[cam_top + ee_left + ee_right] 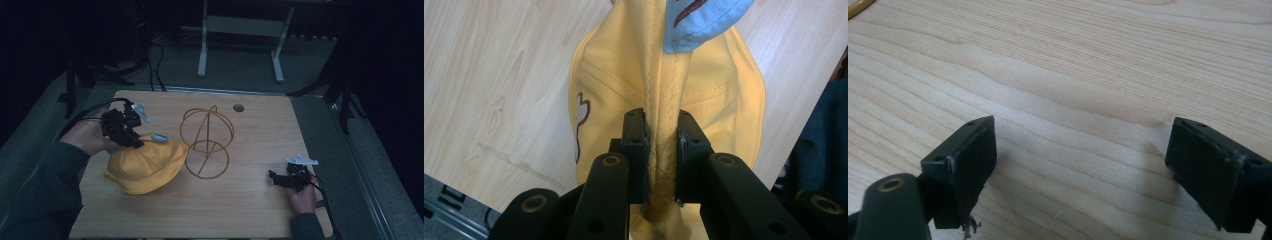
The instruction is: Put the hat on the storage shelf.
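Observation:
A yellow bucket hat with a light blue patch lies on the left half of the wooden table. My left gripper is shut on a fold of the hat's fabric at its upper left edge. In the left gripper view the two black pads pinch the yellow hat along a seam, and the hat hangs away over the wood. Right of the hat stands a gold wire stand with a ball-shaped top. My right gripper rests low at the table's right front, open, with bare wood between its fingers.
A round grommet hole sits near the table's far edge. Beyond the table stand a white desk frame and dark cables on the grey floor. The wire stand is close to the hat's right side.

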Demonstrator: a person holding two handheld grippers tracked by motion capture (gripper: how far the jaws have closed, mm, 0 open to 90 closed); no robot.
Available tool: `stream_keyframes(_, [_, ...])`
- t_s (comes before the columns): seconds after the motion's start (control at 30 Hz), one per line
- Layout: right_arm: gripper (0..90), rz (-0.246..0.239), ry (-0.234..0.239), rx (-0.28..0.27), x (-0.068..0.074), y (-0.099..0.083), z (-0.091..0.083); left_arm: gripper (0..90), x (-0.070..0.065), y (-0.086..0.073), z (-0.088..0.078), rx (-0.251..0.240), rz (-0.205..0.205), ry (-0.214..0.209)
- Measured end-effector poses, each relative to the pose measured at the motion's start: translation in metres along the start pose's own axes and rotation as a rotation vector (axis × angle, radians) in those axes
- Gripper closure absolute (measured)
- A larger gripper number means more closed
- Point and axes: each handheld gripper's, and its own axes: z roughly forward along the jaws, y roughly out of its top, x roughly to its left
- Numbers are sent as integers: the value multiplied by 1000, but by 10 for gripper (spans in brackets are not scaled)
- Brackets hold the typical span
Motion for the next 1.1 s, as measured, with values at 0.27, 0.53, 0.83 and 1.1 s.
stream_keyframes(0.27, [130,1,0,0,0,0,0,786,6,-2,-3,-7,-29,9])
stream_keyframes(0.53, [130,1,0,0,0,0,0,785,10,-5,-10,-25,-46,22])
stream_keyframes(0.83, [130,-1,0,0,0,0,0,785,14,-8,-18,-56,-71,24])
stream_keyframes(1.1, [130,-3,0,1,0,0,0,786,18,-14,-26,-67,-94,38])
